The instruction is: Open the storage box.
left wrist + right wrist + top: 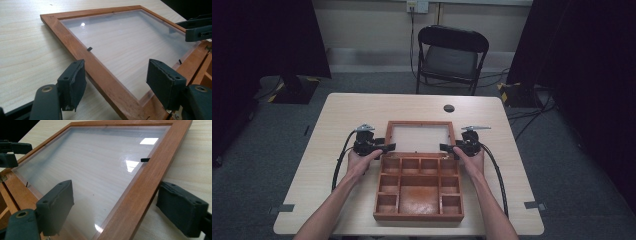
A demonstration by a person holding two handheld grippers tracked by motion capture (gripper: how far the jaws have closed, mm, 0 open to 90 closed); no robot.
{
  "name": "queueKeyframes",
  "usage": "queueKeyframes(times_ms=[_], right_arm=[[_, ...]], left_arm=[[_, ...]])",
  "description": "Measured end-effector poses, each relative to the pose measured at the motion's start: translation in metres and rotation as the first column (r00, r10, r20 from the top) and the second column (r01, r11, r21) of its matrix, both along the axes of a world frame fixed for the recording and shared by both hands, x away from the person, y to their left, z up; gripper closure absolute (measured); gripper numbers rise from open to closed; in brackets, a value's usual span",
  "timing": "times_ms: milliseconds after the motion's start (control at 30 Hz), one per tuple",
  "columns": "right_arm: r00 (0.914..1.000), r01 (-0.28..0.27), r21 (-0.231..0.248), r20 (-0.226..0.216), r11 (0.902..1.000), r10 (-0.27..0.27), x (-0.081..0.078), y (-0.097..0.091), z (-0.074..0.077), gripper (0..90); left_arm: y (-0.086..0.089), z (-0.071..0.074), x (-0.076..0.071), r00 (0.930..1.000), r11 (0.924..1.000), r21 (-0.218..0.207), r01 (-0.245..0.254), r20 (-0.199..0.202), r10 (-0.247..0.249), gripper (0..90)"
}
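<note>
Here | glass-paned wooden lid [419, 138] flat | left tongs [116, 82], right tongs [113, 203] wide astride frame

One wooden box [418, 192] lies open on one table [337, 120], its one glass-paned lid [420, 138] flat behind it. The box tray holds nine compartments: four small ones along the back row, two small ones down each side, and one large one in the middle. Two grippers are at the lid, the left gripper [388, 147] and the right gripper [445, 147], one in each of two hands. One folding chair [451, 57] stands beyond the table
</note>
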State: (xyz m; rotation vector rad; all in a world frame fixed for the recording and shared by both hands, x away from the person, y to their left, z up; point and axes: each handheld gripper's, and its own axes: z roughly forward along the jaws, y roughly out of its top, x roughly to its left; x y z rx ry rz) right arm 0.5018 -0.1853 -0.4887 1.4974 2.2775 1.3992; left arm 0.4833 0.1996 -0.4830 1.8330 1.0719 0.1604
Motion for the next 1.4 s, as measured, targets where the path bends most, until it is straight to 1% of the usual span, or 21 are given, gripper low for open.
queueKeyframes(times_ms=[167, 267, 367, 467, 500, 533, 567, 600, 633, 667, 733, 767, 867, 933, 1100, 1133, 1167, 1200, 1300, 1367, 1400], right_arm=[[0.9994, 0.021, -0.034, 0.029, 0.9992, -0.020, -0.002, -0.003, 0.003, 15.3], [0.9993, 0.010, -0.034, 0.036, 0.9994, -0.008, -0.006, -0.007, 0.006, 17.1], [0.9987, 0.010, -0.037, 0.051, 0.9993, -0.008, -0.010, -0.009, 0.012, 17.4], [0.9978, 0.011, -0.043, 0.066, 0.9990, -0.008, -0.014, -0.012, 0.019, 17.2], [0.9978, 0.011, -0.043, 0.066, 0.9990, -0.008, -0.014, -0.012, 0.019, 17.2], [0.9974, 0.011, -0.046, 0.071, 0.9989, -0.007, -0.018, -0.016, 0.024, 16.9], [0.9974, 0.006, -0.045, 0.072, 0.9990, -0.003, -0.020, -0.018, 0.027, 16.4], [0.9969, 0.004, -0.046, 0.079, 0.9989, -0.001, -0.023, -0.019, 0.030, 15.6], [0.9969, 0.004, -0.046, 0.079, 0.9989, -0.001, -0.023, -0.019, 0.030, 15.6], [0.9973, 0.005, -0.049, 0.073, 0.9988, -0.002, -0.028, -0.022, 0.035, 15.0], [0.9960, 0.002, -0.080, 0.089, 0.9968, 0.005, -0.035, -0.023, 0.038, 15.1], [0.9960, 0.002, -0.080, 0.089, 0.9968, 0.005, -0.035, -0.023, 0.038, 15.1], [0.9966, -0.010, -0.102, 0.081, 0.9947, 0.018, -0.053, -0.029, 0.040, 15.9], [0.9955, -0.014, -0.113, 0.092, 0.9935, 0.025, -0.061, -0.033, 0.041, 15.7], [0.9945, -0.011, -0.120, 0.102, 0.9927, 0.023, -0.081, -0.046, 0.041, 15.0], [0.9946, -0.007, -0.123, 0.102, 0.9924, 0.020, -0.085, -0.048, 0.041, 15.0], [0.9946, -0.007, -0.123, 0.102, 0.9924, 0.020, -0.085, -0.048, 0.041, 15.0], [0.9949, 0.008, -0.127, 0.101, 0.9919, 0.005, -0.093, -0.054, 0.038, 14.9], [0.9952, 0.029, -0.150, 0.096, 0.9883, -0.015, -0.103, -0.064, 0.035, 14.9], [0.9951, 0.047, -0.171, 0.094, 0.9841, -0.031, -0.109, -0.071, 0.033, 15.0], [0.9950, 0.053, -0.182, 0.093, 0.9818, -0.037, -0.111, -0.074, 0.033, 14.8]], left_arm=[[0.000, 0.004, -0.002, 0.9999, 1.0000, 0.001, 0.005, 0.013, -0.005, 31.2], [0.001, 0.010, -0.006, 0.9995, 0.9994, 0.034, 0.009, 0.031, -0.010, 29.9], [0.004, 0.016, -0.010, 0.9989, 0.9988, 0.049, -0.002, 0.046, 0.000, 28.6], [0.010, 0.022, -0.014, 0.9984, 0.9979, 0.065, 0.005, 0.056, -0.009, 27.6], [0.010, 0.022, -0.014, 0.9984, 0.9979, 0.065, 0.005, 0.056, -0.009, 27.4], [0.012, 0.024, -0.016, 0.9984, 0.9975, 0.070, 0.005, 0.056, -0.009, 26.8], [0.014, 0.026, -0.021, 0.9986, 0.9975, 0.070, -0.009, 0.052, 0.005, 26.3], [0.015, 0.027, -0.024, 0.9991, 0.9964, 0.085, -0.004, 0.043, 0.000, 26.3], [0.015, 0.027, -0.024, 0.9991, 0.9964, 0.085, -0.004, 0.043, 0.000, 26.3], [0.017, 0.026, -0.031, 0.9988, 0.9947, 0.102, 0.013, 0.045, -0.018, 26.3], [0.021, 0.026, -0.037, 0.9984, 0.9941, 0.106, 0.020, 0.049, -0.026, 26.3], [0.021, 0.026, -0.037, 0.9984, 0.9941, 0.106, 0.020, 0.049, -0.026, 26.3], [0.031, 0.027, -0.047, 0.9984, 0.9926, 0.121, 0.010, 0.055, -0.017, 26.3], [0.037, 0.027, -0.051, 0.9987, 0.9928, 0.120, -0.001, 0.052, -0.006, 26.2], [0.052, 0.026, -0.063, 0.9987, 0.9853, 0.170, -0.017, 0.051, 0.009, 25.6], [0.055, 0.025, -0.066, 0.9986, 0.9811, 0.192, -0.019, 0.052, 0.009, 25.4], [0.055, 0.025, -0.066, 0.9986, 0.9811, 0.192, -0.019, 0.052, 0.009, 25.1], [0.061, 0.023, -0.072, 0.9989, 0.9796, 0.200, -0.018, 0.047, 0.009, 24.6], [0.069, 0.018, -0.080, 0.9995, 0.9761, 0.217, -0.020, 0.030, 0.014, 24.2], [0.073, 0.015, -0.086, 0.9998, 0.9767, 0.214, -0.020, 0.007, 0.019, 23.9], [0.076, 0.014, -0.089, 0.9998, 0.9741, 0.225, -0.022, 0.009, 0.020, 23.9]])
